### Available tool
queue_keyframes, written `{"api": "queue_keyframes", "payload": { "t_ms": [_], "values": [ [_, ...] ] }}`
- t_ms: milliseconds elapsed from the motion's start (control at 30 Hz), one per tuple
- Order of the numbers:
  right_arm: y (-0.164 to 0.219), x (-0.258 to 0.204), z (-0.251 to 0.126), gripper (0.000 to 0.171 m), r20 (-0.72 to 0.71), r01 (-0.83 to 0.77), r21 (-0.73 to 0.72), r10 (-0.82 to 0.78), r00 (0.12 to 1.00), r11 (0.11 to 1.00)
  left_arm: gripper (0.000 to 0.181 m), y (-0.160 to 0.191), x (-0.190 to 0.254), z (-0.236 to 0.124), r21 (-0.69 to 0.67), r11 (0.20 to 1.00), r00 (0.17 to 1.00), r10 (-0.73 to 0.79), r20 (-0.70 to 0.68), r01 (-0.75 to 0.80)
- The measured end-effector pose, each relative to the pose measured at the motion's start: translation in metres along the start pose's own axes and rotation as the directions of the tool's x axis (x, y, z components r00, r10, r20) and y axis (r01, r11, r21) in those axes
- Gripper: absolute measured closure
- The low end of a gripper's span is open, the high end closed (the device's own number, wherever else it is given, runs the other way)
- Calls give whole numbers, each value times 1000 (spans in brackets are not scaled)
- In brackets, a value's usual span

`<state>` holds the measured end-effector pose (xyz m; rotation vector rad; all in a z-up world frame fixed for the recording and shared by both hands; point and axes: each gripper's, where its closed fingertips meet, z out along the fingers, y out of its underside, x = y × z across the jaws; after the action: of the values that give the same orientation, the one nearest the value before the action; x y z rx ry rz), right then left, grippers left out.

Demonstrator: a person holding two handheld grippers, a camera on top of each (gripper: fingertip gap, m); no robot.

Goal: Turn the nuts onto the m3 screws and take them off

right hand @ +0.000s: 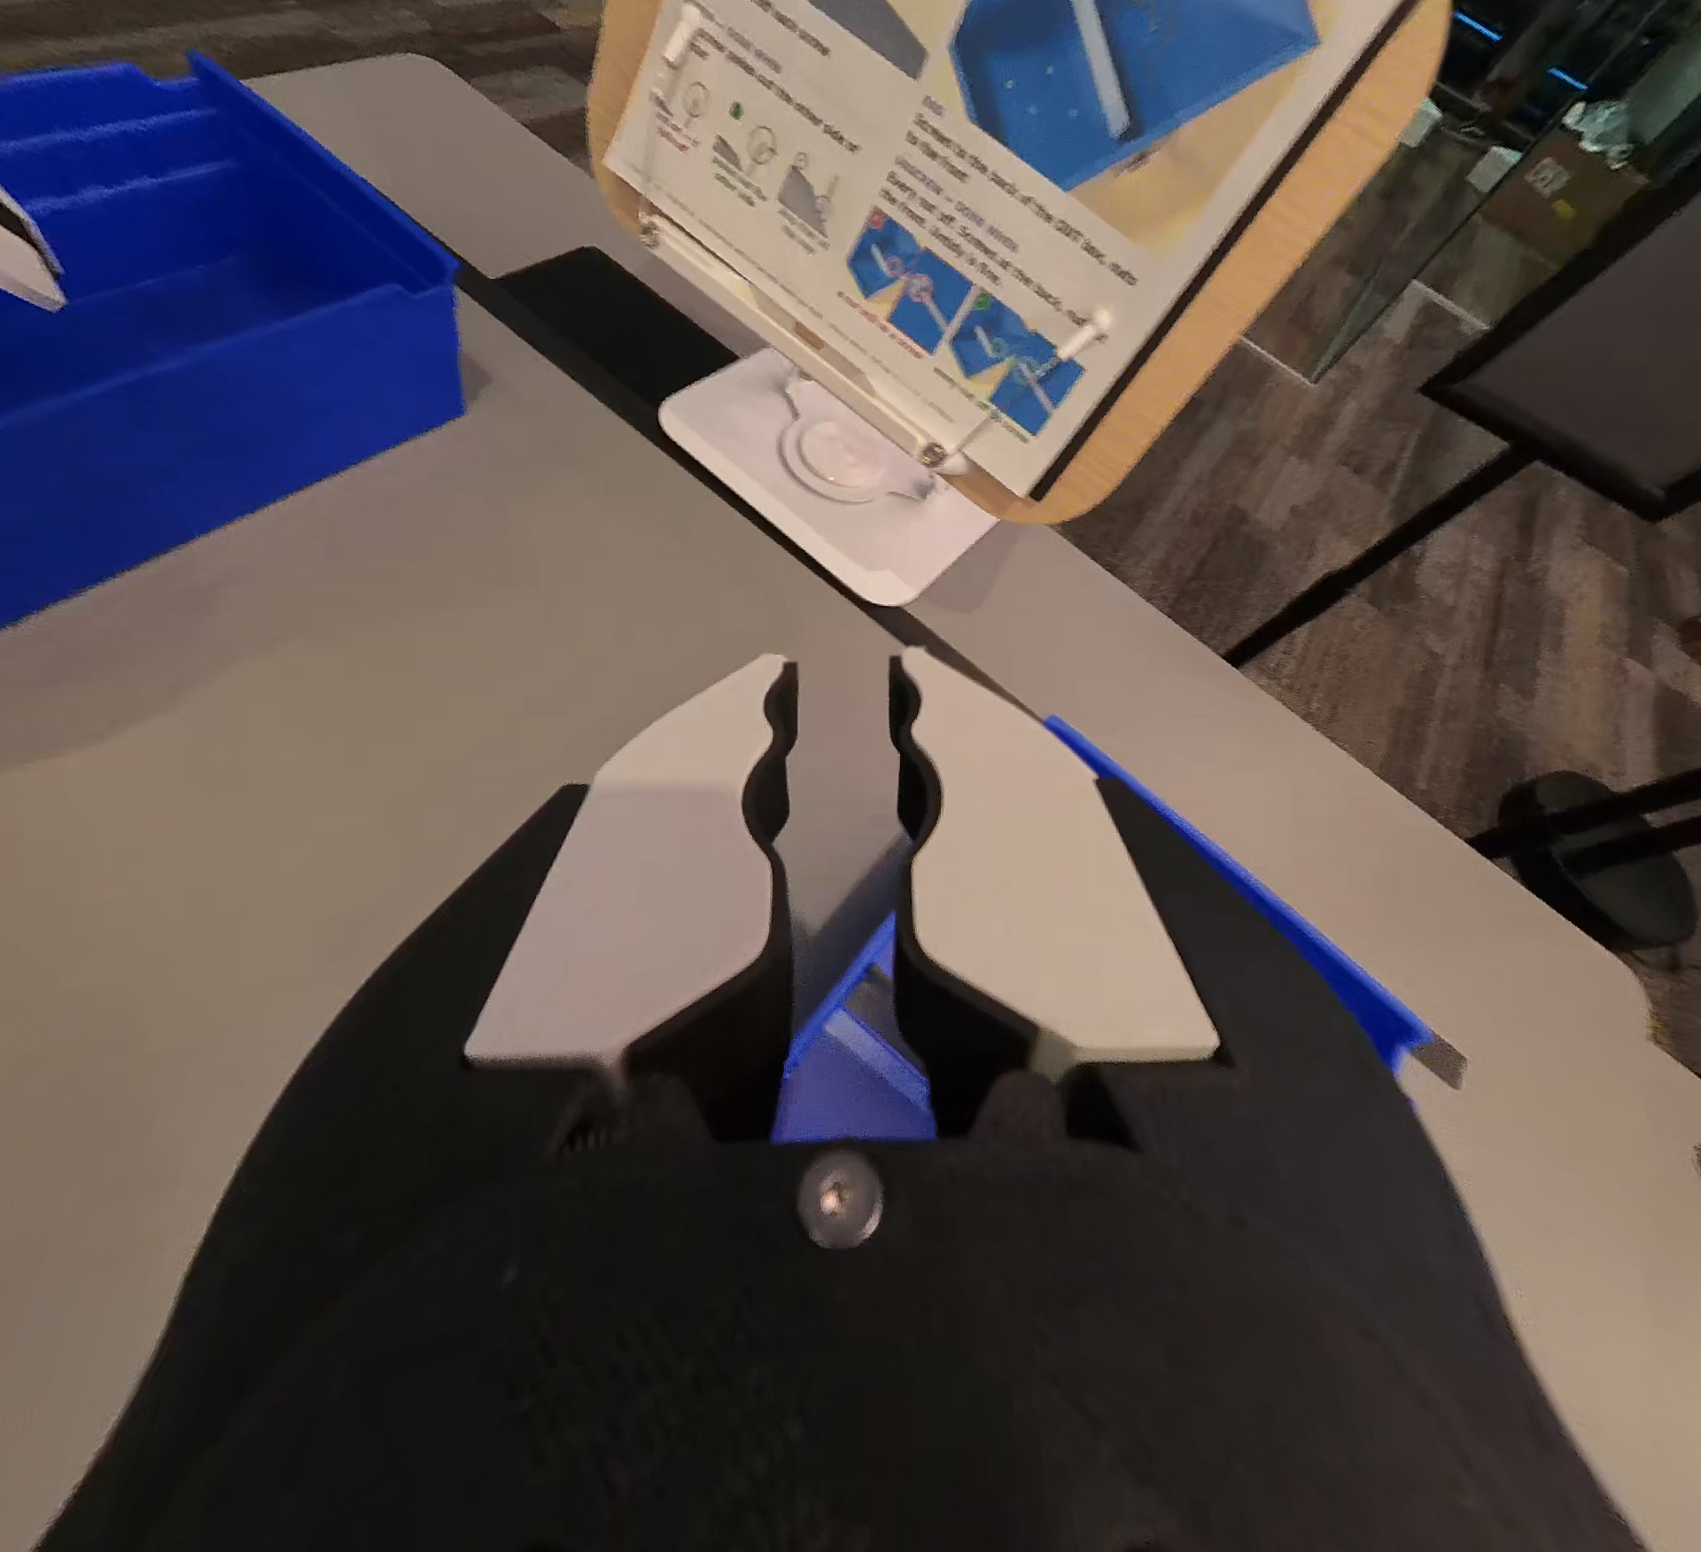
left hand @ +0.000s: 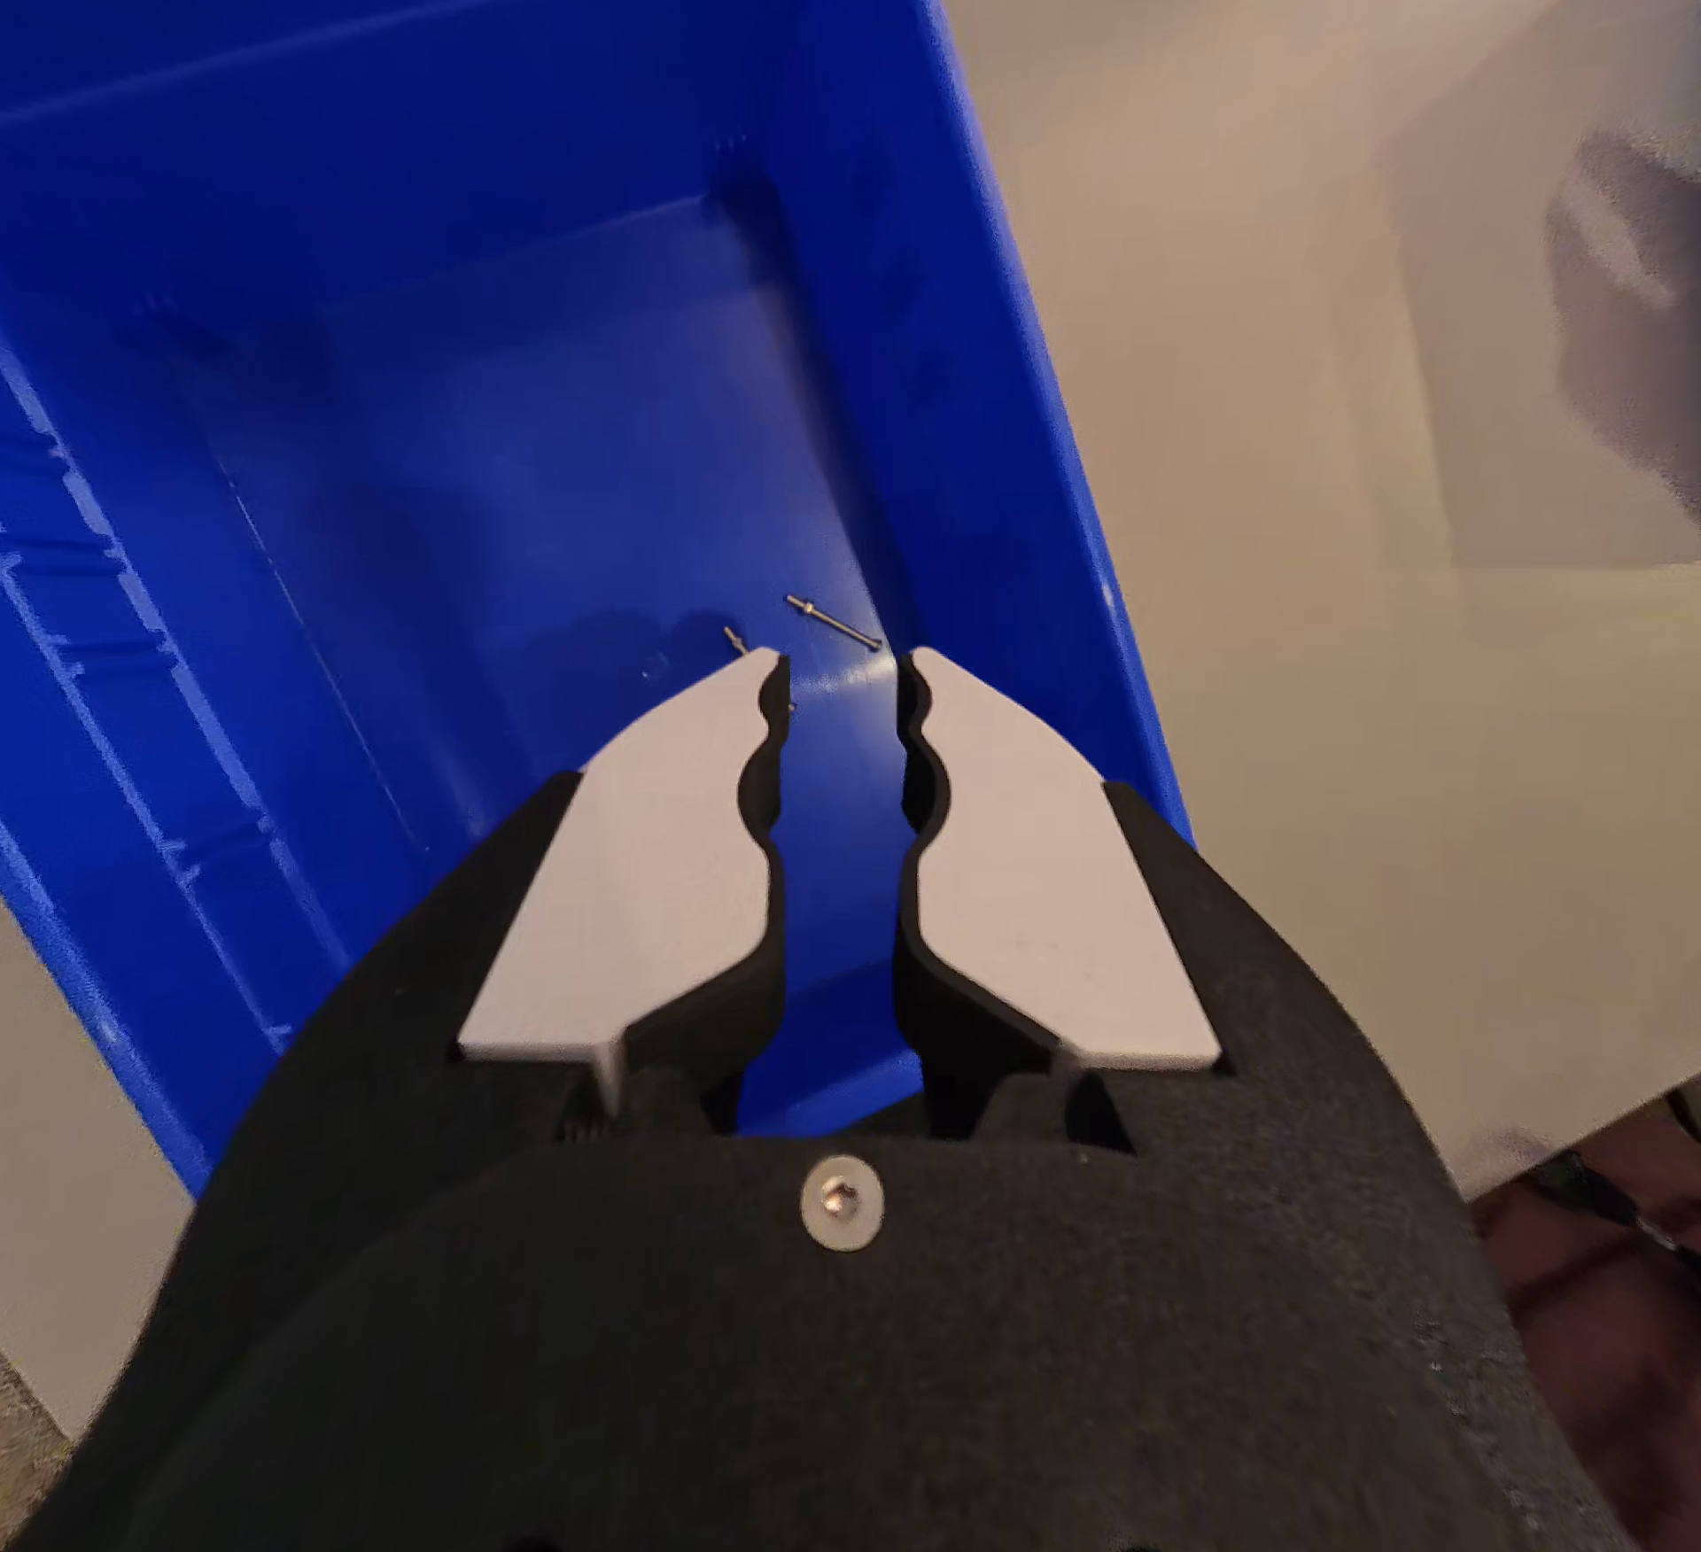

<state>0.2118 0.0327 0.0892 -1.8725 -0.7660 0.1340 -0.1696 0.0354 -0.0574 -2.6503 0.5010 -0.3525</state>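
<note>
Reaching into the blue bin (left hand: pixel 460 219), the left gripper (left hand: pixel 842 661), fingers apart like the right gripper's (right hand: pixel 839 666), should gently pinch the screw (left hand: pixel 833 622) at twelve o'clock.

printed instruction sheet (right hand: pixel 930 127) on a wooden-edged stand behind the grey table, covered in lines of text and small pictures (too blurred to read), nothing else lettered

Grey table (right hand: pixel 368 725), instruction sheet (right hand: pixel 966 109) on white stand (right hand: pixel 828 532), perhaps carpeted floor (right hand: pixel 1381 587)
</note>
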Motion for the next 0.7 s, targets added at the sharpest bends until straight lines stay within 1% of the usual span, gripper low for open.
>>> {"api": "queue_keyframes", "payload": {
  "t_ms": [100,200,300,400,467,600,700],
  "values": [
    [-7,-20,-6,151,43,12,20,-13,999,1000,159,10,-7,-3,-39,999,999,-35,12,35],
    [-3,-26,-12,149,17,61,3,-61,998,998,158,17,-9,-4,-65,996,998,-62,16,63],
    [7,-21,-19,149,-3,72,-20,-72,997,997,157,15,-5,-4,-52,996,997,-71,15,72],
    [15,-10,-23,149,-5,35,-16,-35,999,999,157,15,1,-3,-63,997,998,-50,24,52],
    [19,1,-27,149,-24,21,-19,-22,999,1000,156,15,8,-2,-66,997,999,-34,16,35],
    [26,18,-33,149,-81,32,-41,-35,996,999,156,13,10,-4,-64,998,999,-22,46,25],
    [26,19,-36,148,-62,33,-31,-35,997,999,154,17,6,-5,-66,996,997,-50,51,53]
  ]
}}
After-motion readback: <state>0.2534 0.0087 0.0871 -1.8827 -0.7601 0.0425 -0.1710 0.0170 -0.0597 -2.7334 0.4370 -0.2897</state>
